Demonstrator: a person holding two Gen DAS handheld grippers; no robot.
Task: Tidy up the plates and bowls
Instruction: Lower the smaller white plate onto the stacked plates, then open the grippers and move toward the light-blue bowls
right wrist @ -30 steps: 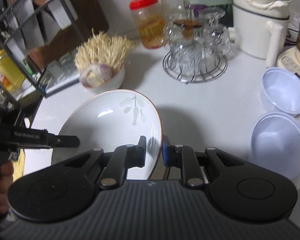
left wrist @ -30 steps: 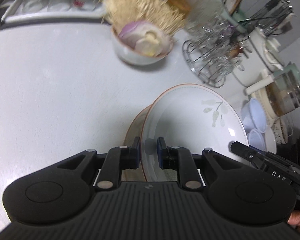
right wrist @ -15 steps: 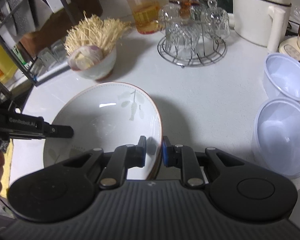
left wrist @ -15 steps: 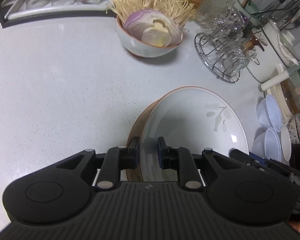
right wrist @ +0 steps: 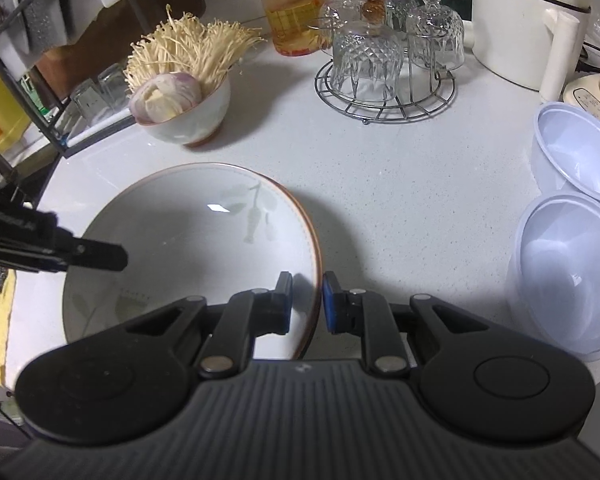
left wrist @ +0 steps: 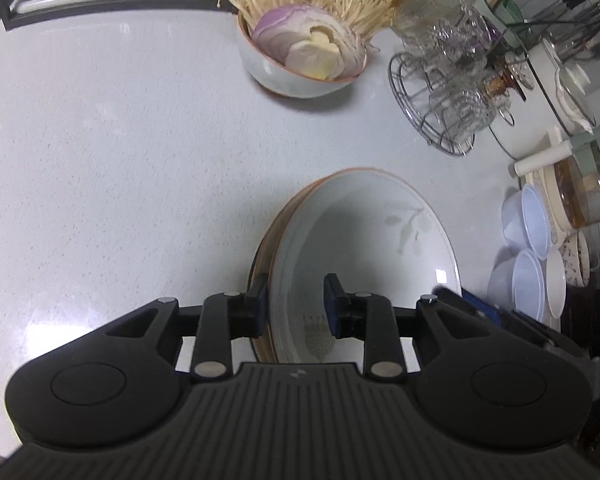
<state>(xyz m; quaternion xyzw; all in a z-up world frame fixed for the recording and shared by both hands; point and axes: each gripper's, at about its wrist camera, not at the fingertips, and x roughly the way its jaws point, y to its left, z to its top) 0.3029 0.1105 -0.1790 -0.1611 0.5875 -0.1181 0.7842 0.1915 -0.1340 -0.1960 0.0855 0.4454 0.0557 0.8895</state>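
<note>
A white deep plate with a leaf print and brown rim [left wrist: 364,236] [right wrist: 188,232] lies stacked on another brown-rimmed plate on the white counter. My left gripper [left wrist: 295,306] straddles the stack's left rim, jaws opened apart from it. My right gripper [right wrist: 305,304] straddles the right rim, jaws slightly apart, not pinching. The left gripper's fingers [right wrist: 96,256] show over the plate in the right wrist view.
A bowl of enoki mushrooms and onion [right wrist: 184,100] stands behind the plates. A wire rack of upturned glasses [right wrist: 384,76], a red-lidded jar [right wrist: 292,8] and a white cooker [right wrist: 528,20] stand at the back. Translucent plastic bowls [right wrist: 568,276] sit right. A dish rack [right wrist: 28,52] is left.
The plate has come down from tilted and raised to flat on the lower plate. Both grippers' jaws have opened off its rim, the left wider.
</note>
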